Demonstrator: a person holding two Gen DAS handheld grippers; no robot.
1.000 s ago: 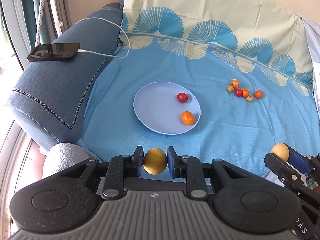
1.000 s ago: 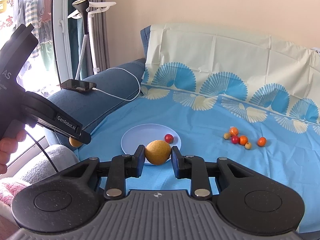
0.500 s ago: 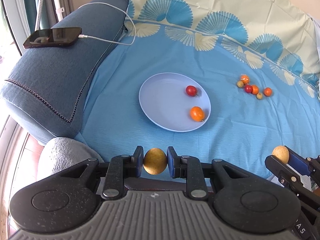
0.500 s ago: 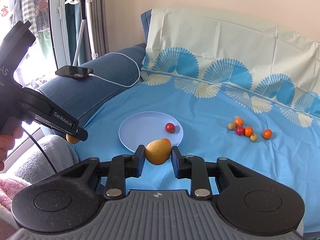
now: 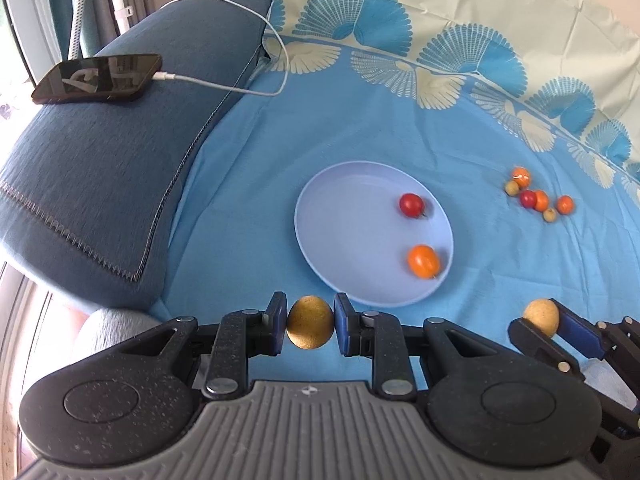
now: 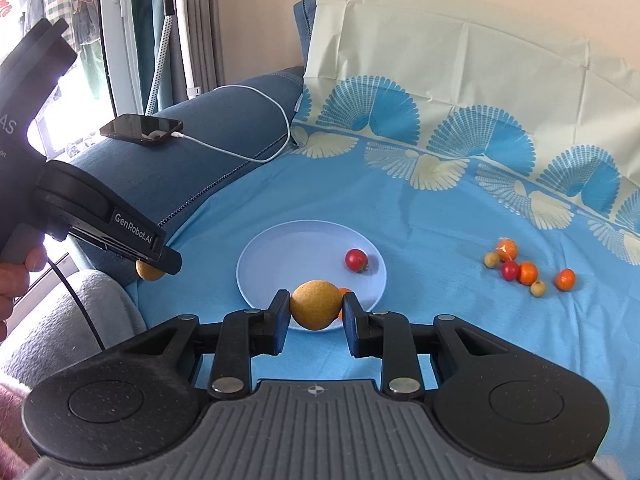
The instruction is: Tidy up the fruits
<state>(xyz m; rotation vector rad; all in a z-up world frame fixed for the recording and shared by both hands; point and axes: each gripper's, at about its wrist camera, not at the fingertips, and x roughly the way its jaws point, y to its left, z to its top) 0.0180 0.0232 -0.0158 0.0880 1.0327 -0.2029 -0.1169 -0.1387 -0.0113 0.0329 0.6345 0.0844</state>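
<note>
My left gripper (image 5: 310,322) is shut on a round yellow-brown fruit (image 5: 310,323), just short of the near rim of the pale blue plate (image 5: 344,224). On the plate lie a red fruit (image 5: 411,205) and an orange fruit (image 5: 423,261). My right gripper (image 6: 316,311) is shut on a second yellow-brown fruit (image 6: 316,305) over the plate's (image 6: 280,264) near edge; the same gripper (image 5: 544,322) shows at the lower right of the left wrist view. A cluster of several small orange, red and tan fruits (image 5: 536,199) lies on the blue cloth to the right of the plate.
The plate rests on a blue patterned cloth (image 5: 360,128) spread over a sofa. A phone (image 5: 98,78) on a white charging cable (image 5: 248,32) lies on the blue armrest at the left. A hand (image 6: 16,276) holds the left gripper's handle. A grey cushion (image 6: 68,316) lies below the armrest.
Both grippers have moved forward and slightly down toward the plate, each still holding its fruit. The plate and the loose fruits look larger and nearer.
</note>
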